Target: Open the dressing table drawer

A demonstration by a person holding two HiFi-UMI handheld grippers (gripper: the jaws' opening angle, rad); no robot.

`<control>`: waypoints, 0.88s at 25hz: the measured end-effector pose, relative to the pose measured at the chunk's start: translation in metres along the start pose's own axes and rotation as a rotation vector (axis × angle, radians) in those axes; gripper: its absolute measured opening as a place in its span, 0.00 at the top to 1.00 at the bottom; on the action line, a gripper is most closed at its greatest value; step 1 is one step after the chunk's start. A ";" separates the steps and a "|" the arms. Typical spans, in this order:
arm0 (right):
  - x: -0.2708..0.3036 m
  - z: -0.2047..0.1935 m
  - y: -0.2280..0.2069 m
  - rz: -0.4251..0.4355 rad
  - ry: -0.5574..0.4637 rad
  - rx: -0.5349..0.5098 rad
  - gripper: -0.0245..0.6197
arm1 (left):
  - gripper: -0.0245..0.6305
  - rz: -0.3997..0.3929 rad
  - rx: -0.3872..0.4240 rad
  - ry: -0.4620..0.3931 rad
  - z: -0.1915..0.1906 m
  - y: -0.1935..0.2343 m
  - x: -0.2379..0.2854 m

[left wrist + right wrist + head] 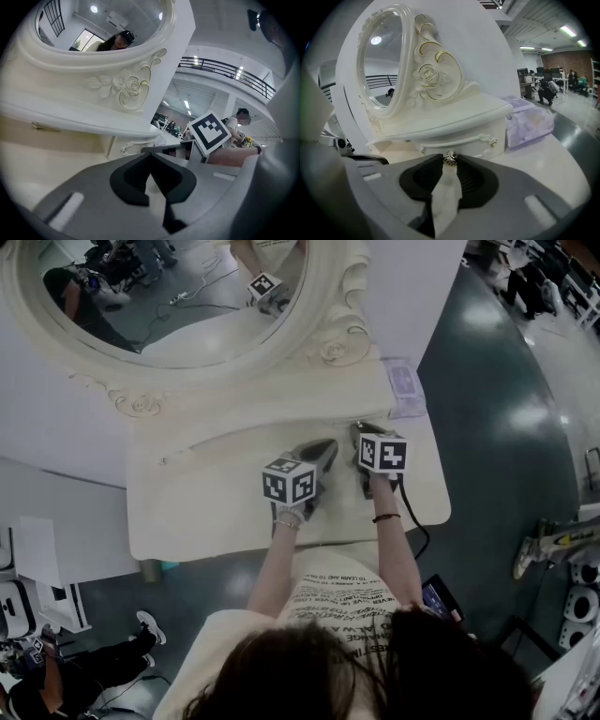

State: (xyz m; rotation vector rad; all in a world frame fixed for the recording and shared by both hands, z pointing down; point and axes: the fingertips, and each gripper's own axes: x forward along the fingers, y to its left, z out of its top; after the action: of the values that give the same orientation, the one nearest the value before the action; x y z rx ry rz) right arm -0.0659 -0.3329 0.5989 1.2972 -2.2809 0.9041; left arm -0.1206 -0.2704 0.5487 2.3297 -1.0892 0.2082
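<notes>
The cream dressing table [206, 507] carries an oval mirror [159, 296] on a low base with a small drawer [480, 143] in it. A little metal drawer knob [450, 158] sits right between the tips of my right gripper [450, 162], whose pads press on it from both sides. Seen from the head view, that right gripper [362, 434] points at the mirror base. My left gripper [324, 450] rests just to its left over the tabletop. Its tips [149, 156] meet with nothing between them. How far out the drawer stands I cannot tell.
A purple tissue pack [403, 385] lies at the table's back right corner, close to the drawer's right end [529, 123]. The right gripper's marker cube [210, 131] shows in the left gripper view. A cable [419, 538] hangs over the table's front edge.
</notes>
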 end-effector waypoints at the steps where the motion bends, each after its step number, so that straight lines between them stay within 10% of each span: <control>1: -0.001 0.000 0.000 0.000 0.001 0.001 0.80 | 0.96 -0.001 0.001 -0.001 0.000 0.000 -0.001; 22: -0.007 -0.008 0.002 -0.014 -0.005 0.012 0.81 | 0.96 -0.031 0.016 0.011 -0.003 -0.006 -0.005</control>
State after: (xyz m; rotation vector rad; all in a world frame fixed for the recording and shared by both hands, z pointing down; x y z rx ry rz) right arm -0.0643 -0.3218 0.5997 1.3202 -2.2712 0.9126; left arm -0.1190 -0.2620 0.5467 2.3552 -1.0484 0.2186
